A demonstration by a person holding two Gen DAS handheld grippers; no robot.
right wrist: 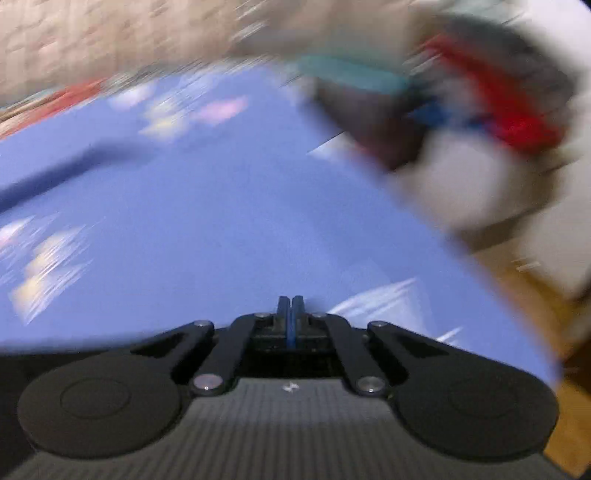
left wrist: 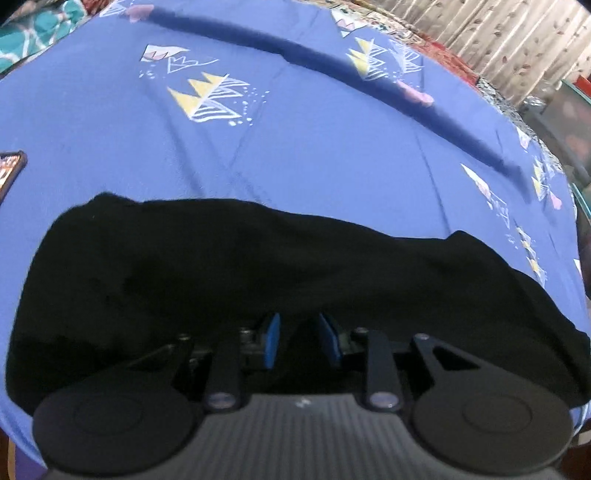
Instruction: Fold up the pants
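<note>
The black pants (left wrist: 221, 273) lie in a folded heap on the blue patterned bedsheet (left wrist: 295, 147), filling the lower half of the left wrist view. My left gripper (left wrist: 301, 332) sits low over the near edge of the pants, its blue pads (left wrist: 272, 339) a little apart with black cloth bunched between them. My right gripper (right wrist: 290, 314) is shut with nothing between its fingers, above bare blue sheet (right wrist: 221, 229). The pants do not show in the right wrist view, which is blurred by motion.
A phone (left wrist: 9, 173) lies at the sheet's left edge. A dark shadow band (left wrist: 332, 62) crosses the far sheet. A curtain (left wrist: 498, 33) hangs behind the bed. At the right, blurred red and teal objects (right wrist: 498, 110) and floor (right wrist: 535, 314) lie past the bed edge.
</note>
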